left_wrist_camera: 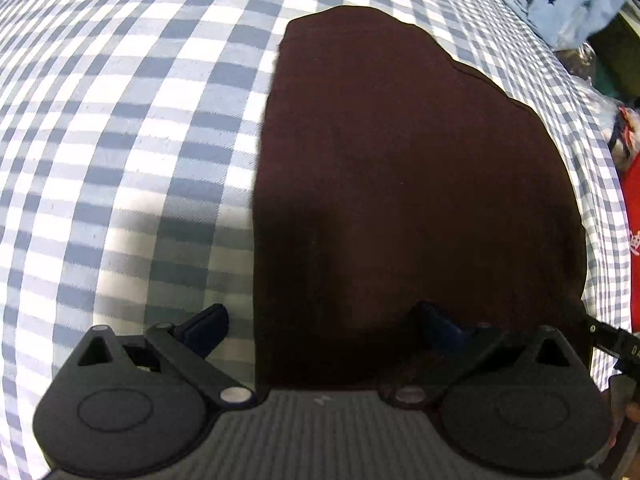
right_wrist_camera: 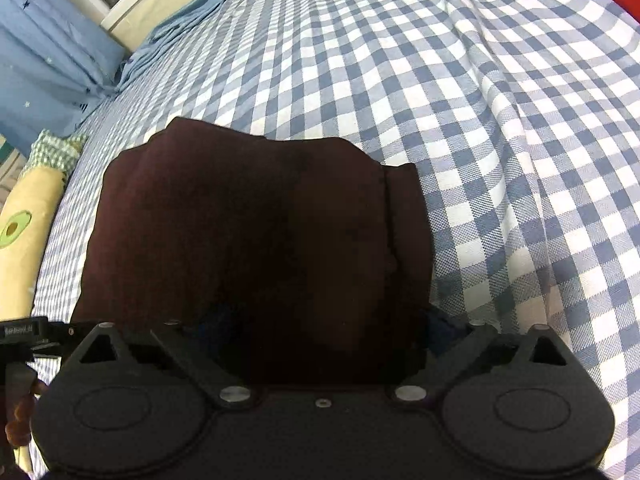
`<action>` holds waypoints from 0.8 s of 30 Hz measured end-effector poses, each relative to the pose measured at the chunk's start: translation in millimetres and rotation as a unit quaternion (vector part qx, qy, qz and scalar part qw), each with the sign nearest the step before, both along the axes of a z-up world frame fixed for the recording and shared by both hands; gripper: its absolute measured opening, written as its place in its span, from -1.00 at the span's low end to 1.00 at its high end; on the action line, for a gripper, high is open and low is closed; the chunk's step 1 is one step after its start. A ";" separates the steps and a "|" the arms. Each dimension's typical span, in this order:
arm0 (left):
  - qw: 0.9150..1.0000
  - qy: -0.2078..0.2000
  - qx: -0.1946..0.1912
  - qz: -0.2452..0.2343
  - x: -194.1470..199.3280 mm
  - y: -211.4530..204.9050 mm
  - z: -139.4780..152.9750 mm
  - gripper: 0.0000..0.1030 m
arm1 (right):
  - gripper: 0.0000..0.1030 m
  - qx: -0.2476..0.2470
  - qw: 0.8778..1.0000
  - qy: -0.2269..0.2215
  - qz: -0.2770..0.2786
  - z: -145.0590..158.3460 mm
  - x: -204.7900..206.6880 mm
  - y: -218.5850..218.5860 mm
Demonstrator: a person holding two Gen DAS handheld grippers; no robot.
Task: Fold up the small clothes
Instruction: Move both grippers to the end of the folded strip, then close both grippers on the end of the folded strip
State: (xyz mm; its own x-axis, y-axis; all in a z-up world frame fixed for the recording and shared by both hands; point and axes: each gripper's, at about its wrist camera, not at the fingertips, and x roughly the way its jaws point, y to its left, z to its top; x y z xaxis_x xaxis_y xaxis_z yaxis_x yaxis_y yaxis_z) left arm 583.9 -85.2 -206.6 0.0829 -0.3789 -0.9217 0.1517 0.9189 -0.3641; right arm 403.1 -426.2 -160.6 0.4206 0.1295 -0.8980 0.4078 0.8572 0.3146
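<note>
Both wrist cameras are looking steeply down, close over the dark garment [left_wrist_camera: 400,200] lying on the checked bedsheet [left_wrist_camera: 120,120]. The left view is sitting over the garment's left edge, the right view over its right edge [right_wrist_camera: 256,240]. Both are sharing the garment and surrounding sheet [right_wrist_camera: 500,140].

the folded garment [right_wrist_camera: 256,248] is lying on the checked bedsheet [right_wrist_camera: 500,120]; a pillow [right_wrist_camera: 24,232] is sitting to its left, curtains [right_wrist_camera: 44,64] hanging behind that.
</note>
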 end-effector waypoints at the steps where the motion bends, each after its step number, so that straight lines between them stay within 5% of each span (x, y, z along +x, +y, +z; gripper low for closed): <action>1: 1.000 0.001 -0.001 0.005 -1.0 1.1 -0.4 1.00 | 0.87 -0.002 1.000 0.004 0.006 0.6 1.1 0.4; 10: 0.999 0.027 0.007 0.019 -2.2 4.2 0.4 1.00 | 0.44 -0.010 1.000 0.011 -0.001 3.4 -0.4 0.6; 15: 0.999 0.037 0.016 0.013 5.2 -2.4 1.0 0.99 | -0.15 0.003 0.999 0.014 -0.029 7.3 -6.4 -10.3; 20: 0.999 0.035 -0.008 0.003 11.0 -6.8 6.0 0.57 | -0.55 0.006 1.000 0.017 -0.020 13.6 -8.6 -2.1; 24: 0.999 0.033 -0.014 -0.002 11.0 -5.7 8.7 0.44 | -0.66 -0.029 1.000 0.012 -0.002 25.7 -8.7 16.9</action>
State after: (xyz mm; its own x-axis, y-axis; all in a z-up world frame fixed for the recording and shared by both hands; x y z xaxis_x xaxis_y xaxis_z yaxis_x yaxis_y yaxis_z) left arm 594.9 -90.9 -197.9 0.0218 -0.4047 -0.9142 0.1296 0.9078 -0.3988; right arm 394.3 -409.2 -134.9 0.3992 0.0756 -0.9137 0.4181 0.8719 0.2548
